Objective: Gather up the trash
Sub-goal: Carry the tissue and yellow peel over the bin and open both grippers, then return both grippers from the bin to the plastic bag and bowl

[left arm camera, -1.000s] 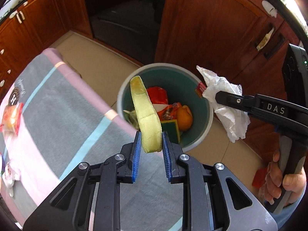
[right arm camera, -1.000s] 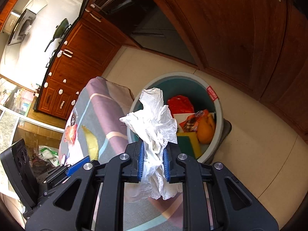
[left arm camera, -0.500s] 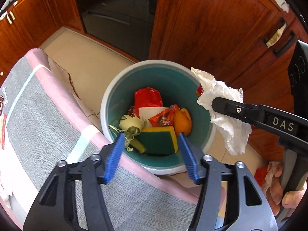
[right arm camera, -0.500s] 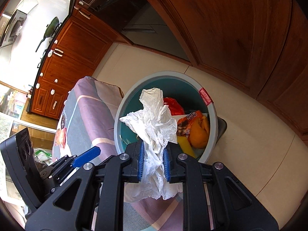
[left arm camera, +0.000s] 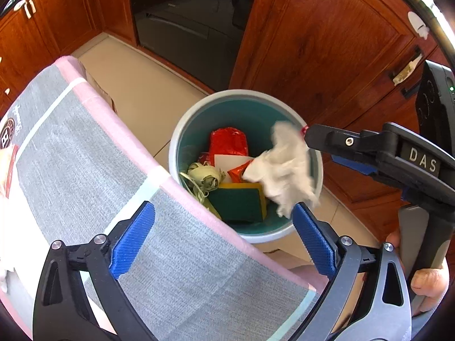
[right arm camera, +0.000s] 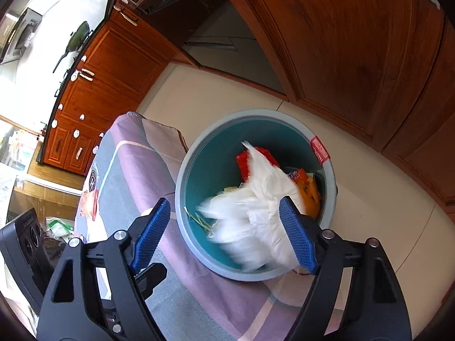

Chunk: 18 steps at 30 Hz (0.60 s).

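A round grey bin [left arm camera: 182, 130] with a teal inside stands on the floor by the table's edge; it also shows in the right wrist view [right arm camera: 256, 113]. It holds a red wrapper [left arm camera: 227, 142], a green sponge [left arm camera: 236, 204], a curled yellow-green peel [left arm camera: 206, 176] and an orange item [right arm camera: 308, 196]. A crumpled white tissue [left arm camera: 284, 167], blurred, is in the air over the bin, loose between the right gripper's spread fingers [right arm camera: 256, 216]. My left gripper [left arm camera: 224, 238] is open and empty above the table's edge. My right gripper [right arm camera: 227, 233] is open over the bin.
The table carries a grey and pink striped cloth [left arm camera: 85, 153]. A red snack packet [right arm camera: 89, 201] lies on it further back. Dark wood cabinets [left arm camera: 312, 42] and a dark oven front [left arm camera: 184, 14] stand behind the bin. Beige floor tiles [right arm camera: 384, 213] surround it.
My right gripper has opened and let go of the white tissue, which now falls toward the bin. My left gripper dropped the yellow-green peel earlier and stays open.
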Each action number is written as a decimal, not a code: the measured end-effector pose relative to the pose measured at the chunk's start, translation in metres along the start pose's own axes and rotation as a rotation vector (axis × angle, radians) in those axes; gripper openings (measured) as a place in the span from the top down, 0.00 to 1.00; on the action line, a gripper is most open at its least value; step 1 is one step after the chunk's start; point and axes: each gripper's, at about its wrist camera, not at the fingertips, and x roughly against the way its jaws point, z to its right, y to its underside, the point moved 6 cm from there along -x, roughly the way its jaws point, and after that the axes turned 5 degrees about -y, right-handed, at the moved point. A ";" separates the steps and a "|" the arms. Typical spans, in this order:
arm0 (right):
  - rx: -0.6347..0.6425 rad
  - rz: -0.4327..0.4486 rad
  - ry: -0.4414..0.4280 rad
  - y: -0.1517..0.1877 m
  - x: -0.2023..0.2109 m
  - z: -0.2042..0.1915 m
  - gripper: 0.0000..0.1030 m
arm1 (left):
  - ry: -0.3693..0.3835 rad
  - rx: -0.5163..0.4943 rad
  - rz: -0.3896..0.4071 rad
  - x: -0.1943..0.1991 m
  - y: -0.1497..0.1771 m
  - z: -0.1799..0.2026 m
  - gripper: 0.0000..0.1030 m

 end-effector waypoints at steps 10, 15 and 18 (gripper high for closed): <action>-0.031 -0.032 0.036 0.013 0.002 -0.009 0.22 | 0.005 0.038 0.012 0.020 0.021 -0.021 0.05; 0.013 -0.053 0.033 0.026 0.002 -0.032 0.22 | -0.007 0.066 0.036 0.036 0.034 -0.039 0.05; 0.047 -0.062 0.030 0.035 0.001 -0.051 0.22 | -0.015 0.089 0.055 0.048 0.042 -0.052 0.05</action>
